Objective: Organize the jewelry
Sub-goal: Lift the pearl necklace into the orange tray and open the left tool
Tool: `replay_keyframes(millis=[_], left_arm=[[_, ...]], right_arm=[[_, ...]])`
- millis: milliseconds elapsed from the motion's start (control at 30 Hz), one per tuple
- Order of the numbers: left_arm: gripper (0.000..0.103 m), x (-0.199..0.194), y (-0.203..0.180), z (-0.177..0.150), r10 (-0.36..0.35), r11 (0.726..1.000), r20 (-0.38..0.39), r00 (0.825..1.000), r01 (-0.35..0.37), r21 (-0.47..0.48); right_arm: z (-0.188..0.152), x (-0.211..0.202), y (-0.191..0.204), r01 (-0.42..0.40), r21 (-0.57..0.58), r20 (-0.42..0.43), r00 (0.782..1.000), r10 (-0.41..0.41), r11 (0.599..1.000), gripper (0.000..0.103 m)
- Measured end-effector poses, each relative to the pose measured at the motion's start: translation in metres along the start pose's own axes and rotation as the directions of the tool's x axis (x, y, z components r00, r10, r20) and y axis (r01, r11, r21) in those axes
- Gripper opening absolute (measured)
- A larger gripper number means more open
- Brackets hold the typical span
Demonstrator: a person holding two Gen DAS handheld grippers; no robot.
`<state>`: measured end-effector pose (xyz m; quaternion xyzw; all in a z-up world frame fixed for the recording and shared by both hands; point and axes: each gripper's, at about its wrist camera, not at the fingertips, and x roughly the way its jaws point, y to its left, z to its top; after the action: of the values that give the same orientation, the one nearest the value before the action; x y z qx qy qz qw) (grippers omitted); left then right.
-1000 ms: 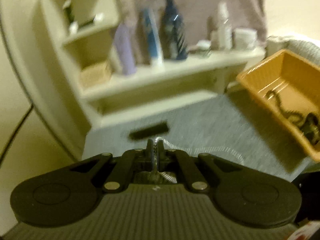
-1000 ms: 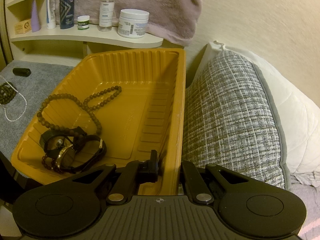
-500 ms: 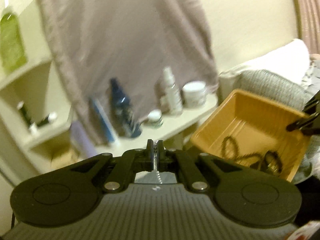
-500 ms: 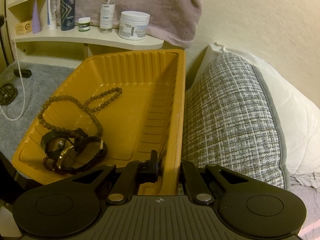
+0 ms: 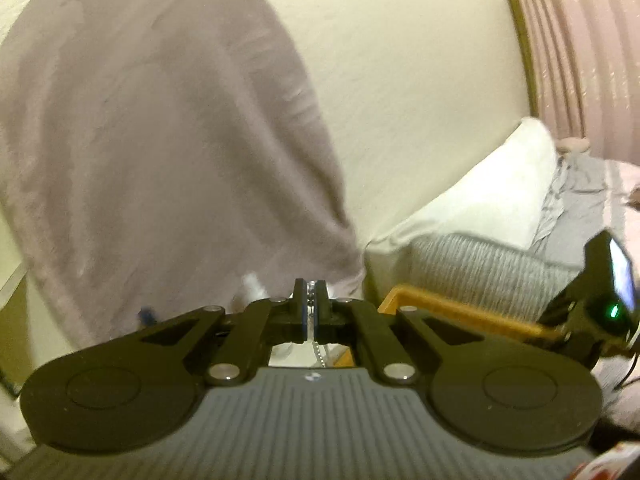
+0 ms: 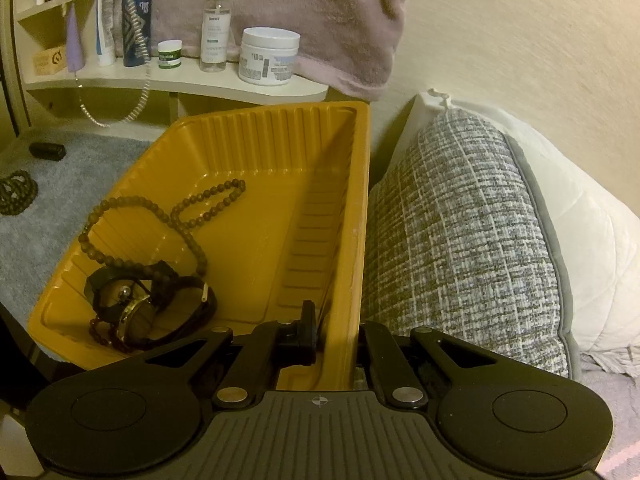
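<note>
Pinching a thin silver chain at the lower centre of the left wrist view, the left claw is clamped shut on it, and the rest of the chain hangs as a long loop in the upper left of the right wrist view. The right claw is clamped on the near wall of the orange tray, low in the frame. Inside the tray lie a brown bead necklace and 2 dark watches; another bead bracelet rests on the grey bedspread at the left edge.

The likely risks: the dangling loop hangs in front of the shelf with its bottles and could snag or knock 1 over if it swings. The chain is thin and may slip from the pads. Dropped carelessly, it could tangle with the beads, and the tray could tilt if the right hand shifts
</note>
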<state>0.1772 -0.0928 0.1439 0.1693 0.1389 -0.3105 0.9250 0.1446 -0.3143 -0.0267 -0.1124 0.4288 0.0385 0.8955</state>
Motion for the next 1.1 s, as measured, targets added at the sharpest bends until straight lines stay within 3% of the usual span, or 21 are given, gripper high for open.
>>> replay_keyframes(millis=[200,433,767,967,1000,1033,1100], left_arm=[[0.002,0.027,-0.021,0.010,-0.082,0.997,-0.014,0.997,0.082,0.011],[0.002,0.077,-0.052,-0.014,-0.173,0.984,-0.130,0.976,0.176,0.011],[0.002,0.123,-0.055,-0.040,-0.203,0.979,-0.236,0.950,0.199,-0.042],[0.004,0.133,-0.053,-0.043,-0.203,0.979,-0.255,0.945,0.197,-0.051],[0.006,0.133,-0.052,-0.043,-0.207,0.978,-0.255,0.944,0.200,-0.054],[0.018,0.133,-0.052,-0.043,-0.213,0.977,-0.256,0.943,0.206,-0.056],[0.032,0.132,-0.050,-0.044,-0.203,0.979,-0.253,0.946,0.196,-0.053]], right_arm=[[0.001,-0.001,0.000,-0.001,0.002,0.002,1.000,0.001,1.000,0.005],[0.000,-0.001,0.000,-0.001,0.002,0.002,1.000,0.001,1.000,0.005],[0.000,0.000,0.000,-0.001,0.001,0.002,1.000,0.001,1.000,0.005],[0.000,0.000,0.000,-0.001,0.000,0.002,1.000,0.001,1.000,0.005],[0.000,0.000,0.000,-0.001,0.000,0.002,1.000,0.001,1.000,0.005],[0.000,0.000,0.000,-0.001,0.001,0.002,1.000,0.001,1.000,0.005],[0.000,0.000,0.000,-0.001,0.000,0.002,1.000,0.001,1.000,0.005]])
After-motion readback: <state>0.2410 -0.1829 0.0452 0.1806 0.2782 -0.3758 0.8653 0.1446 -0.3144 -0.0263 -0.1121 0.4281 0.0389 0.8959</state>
